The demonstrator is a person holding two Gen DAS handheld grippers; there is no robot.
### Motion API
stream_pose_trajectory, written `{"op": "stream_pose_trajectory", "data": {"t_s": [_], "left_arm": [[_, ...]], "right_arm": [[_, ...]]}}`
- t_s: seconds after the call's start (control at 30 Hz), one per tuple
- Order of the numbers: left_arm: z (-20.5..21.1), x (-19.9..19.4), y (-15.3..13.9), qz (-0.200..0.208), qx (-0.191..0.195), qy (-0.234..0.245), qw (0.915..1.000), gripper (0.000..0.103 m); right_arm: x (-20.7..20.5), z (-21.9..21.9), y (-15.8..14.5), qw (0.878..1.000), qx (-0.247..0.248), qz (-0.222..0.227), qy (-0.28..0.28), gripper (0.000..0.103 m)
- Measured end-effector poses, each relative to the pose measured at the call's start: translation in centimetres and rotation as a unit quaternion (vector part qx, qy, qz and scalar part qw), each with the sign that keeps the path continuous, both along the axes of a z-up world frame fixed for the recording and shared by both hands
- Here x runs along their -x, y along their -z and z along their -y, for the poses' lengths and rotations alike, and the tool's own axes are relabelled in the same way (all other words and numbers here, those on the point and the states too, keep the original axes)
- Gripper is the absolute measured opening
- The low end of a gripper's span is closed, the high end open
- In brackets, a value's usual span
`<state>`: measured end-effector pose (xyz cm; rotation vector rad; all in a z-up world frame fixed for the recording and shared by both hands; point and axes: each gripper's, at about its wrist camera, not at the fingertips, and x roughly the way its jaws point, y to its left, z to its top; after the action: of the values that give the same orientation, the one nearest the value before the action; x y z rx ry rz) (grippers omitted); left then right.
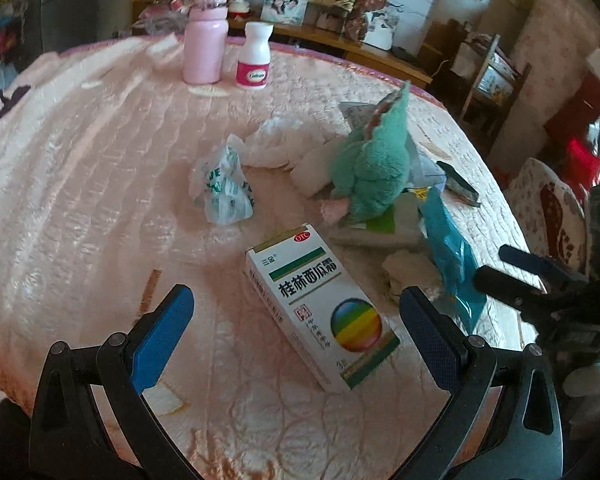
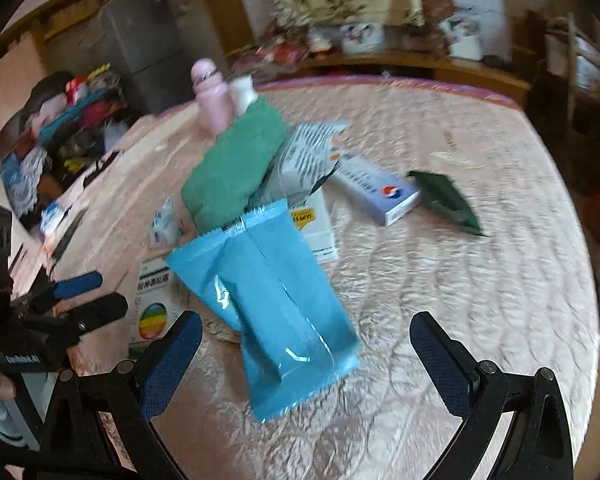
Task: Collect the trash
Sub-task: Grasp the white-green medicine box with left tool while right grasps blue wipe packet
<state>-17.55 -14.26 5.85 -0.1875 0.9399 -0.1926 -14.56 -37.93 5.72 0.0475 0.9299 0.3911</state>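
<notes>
On a pink quilted bed (image 1: 80, 184) lies a white medicine box (image 1: 320, 304) with a rainbow ball, between the open fingers of my left gripper (image 1: 296, 316). Beyond it are a crumpled clear plastic bag (image 1: 222, 188) and white tissue (image 1: 276, 140). My right gripper (image 2: 306, 344) is open, with a blue plastic wrapper (image 2: 276, 312) lying between its fingers; the wrapper also shows in the left wrist view (image 1: 452, 256). The right gripper shows at the right edge of the left wrist view (image 1: 528, 276). A dark green wrapper (image 2: 448, 200) lies farther right.
A green plush toy (image 1: 374, 164) sits mid-bed over papers and boxes (image 2: 312, 160). A pink bottle (image 1: 204, 36) and a white pill bottle (image 1: 255, 56) stand at the far edge. A blue-white box (image 2: 376, 188) lies near the green wrapper. Cluttered furniture surrounds the bed.
</notes>
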Motion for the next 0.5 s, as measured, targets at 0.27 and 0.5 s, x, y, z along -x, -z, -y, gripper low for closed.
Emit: {"op": "stream_pose_trajectory", "data": {"t_s": [0.27, 0.5], "left_arm": [[2.0, -1.5, 1.3, -0.017, -0.016, -0.004, 0.9997, 0.102], [2.8, -1.5, 2.0, -0.031, -0.037, 0.021, 0.9986, 0.067]], "right_arm": [[-1.5, -0.1, 2.3, 0.998, -0.028, -0.039, -0.027, 0.064], [1.9, 1.3, 0.7, 0.998, -0.057, -0.01, -0.006, 0.05]]}}
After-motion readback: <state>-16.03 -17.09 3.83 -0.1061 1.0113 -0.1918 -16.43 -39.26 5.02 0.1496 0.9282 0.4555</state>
